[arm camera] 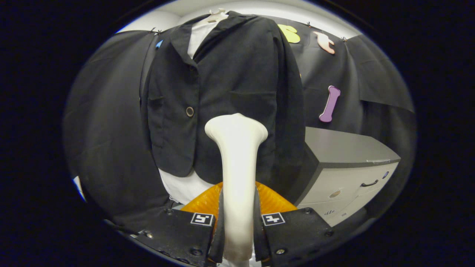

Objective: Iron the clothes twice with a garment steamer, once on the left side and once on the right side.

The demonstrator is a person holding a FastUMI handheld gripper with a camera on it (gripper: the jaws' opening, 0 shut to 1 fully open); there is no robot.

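White steamer (236, 163) sits clamped in my gripper (237, 222), head near the jacket's (230, 85) lower front; a loose grip could let it twist.

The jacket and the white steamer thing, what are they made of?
The jacket looks like dark woven cloth, matte, with soft folds and a round button. The steamer looks like smooth, hard, cream plastic with a slight sheen. The tongs are shut on its handle, and its head is up against the jacket's front.
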